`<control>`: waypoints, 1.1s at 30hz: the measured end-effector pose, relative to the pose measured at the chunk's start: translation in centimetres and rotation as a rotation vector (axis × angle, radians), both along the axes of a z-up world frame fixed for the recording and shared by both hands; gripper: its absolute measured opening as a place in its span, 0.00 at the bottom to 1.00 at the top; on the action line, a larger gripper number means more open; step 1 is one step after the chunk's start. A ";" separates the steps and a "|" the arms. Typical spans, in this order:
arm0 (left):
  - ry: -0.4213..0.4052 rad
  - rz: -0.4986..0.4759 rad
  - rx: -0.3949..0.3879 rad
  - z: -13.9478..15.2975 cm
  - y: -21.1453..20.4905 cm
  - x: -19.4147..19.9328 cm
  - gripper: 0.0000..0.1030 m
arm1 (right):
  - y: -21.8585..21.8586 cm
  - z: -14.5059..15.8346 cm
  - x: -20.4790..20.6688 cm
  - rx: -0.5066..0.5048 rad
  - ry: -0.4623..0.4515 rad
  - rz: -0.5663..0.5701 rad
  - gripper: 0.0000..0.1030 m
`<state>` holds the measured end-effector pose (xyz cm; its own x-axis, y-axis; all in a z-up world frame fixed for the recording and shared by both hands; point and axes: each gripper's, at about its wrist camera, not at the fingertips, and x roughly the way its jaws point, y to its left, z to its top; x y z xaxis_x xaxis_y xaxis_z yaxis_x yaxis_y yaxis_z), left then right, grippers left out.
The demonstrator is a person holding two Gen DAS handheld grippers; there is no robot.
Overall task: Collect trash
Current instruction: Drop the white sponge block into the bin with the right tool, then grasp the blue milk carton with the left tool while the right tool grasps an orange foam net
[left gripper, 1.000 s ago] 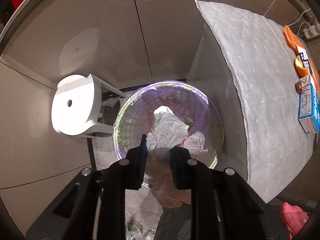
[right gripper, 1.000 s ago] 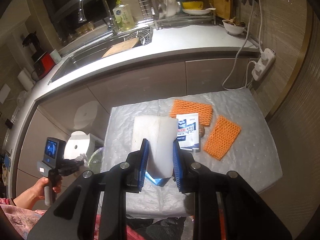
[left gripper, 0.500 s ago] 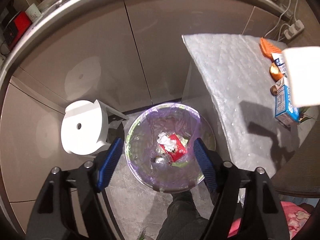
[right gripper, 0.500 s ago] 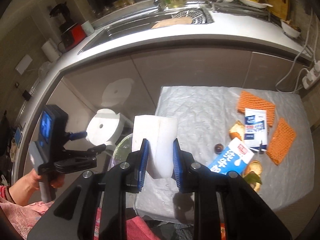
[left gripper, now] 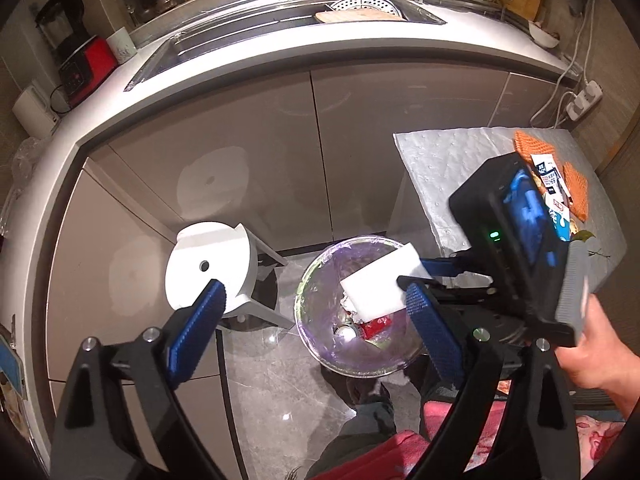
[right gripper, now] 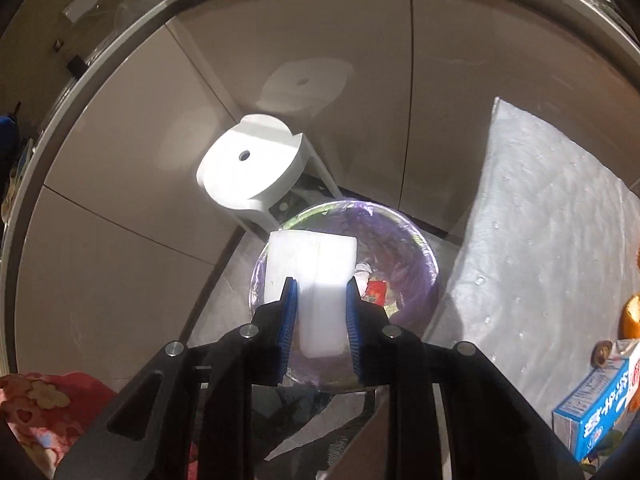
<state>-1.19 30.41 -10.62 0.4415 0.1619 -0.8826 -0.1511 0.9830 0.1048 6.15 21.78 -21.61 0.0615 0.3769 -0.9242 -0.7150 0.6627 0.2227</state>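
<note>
Since the frame half a second earlier, the right gripper (right gripper: 319, 322) has swung from above the table to directly over the bin, carrying the white foam block (right gripper: 316, 280) with it. The left gripper (left gripper: 316, 314) has stayed spread wide but now sits higher and further back from the bin.

The kitchen counter (left gripper: 280, 60) curves along the back, white-topped with a steel sink, over glossy taupe cabinet doors (left gripper: 240, 152). The floor (left gripper: 272, 380) is grey marbled tile.

Right of the bin stands the worktop (right gripper: 552, 216), covered in a dimpled grey-white padded sheet. At its edge lie a blue-and-white carton (right gripper: 592, 408), orange mesh sleeves (left gripper: 576, 188) and fruit peel.

Left of the bin stands a round white plastic stool (right gripper: 248, 164) with a centre hole.

The bin (right gripper: 424, 256) is round, lined with a translucent purple bag; crumpled paper, a red wrapper (left gripper: 376, 326) and a can top lie inside.

The right fingers are closed tight on the block, a smooth rectangular slab held upright above the bin mouth. The left fingers are fully apart and hold nothing.
</note>
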 end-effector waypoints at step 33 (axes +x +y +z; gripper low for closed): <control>0.084 -0.536 -0.090 -5.6 -22.8 10.3 0.88 | -38.1 11.8 4.8 0.004 -0.194 -0.829 0.90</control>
<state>9.10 7.65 -16.17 0.3685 -0.1441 -0.9184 0.3789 0.9254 0.0069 10.99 -16.33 -9.78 0.4765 0.1430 -0.8675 -0.0246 0.9885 0.1494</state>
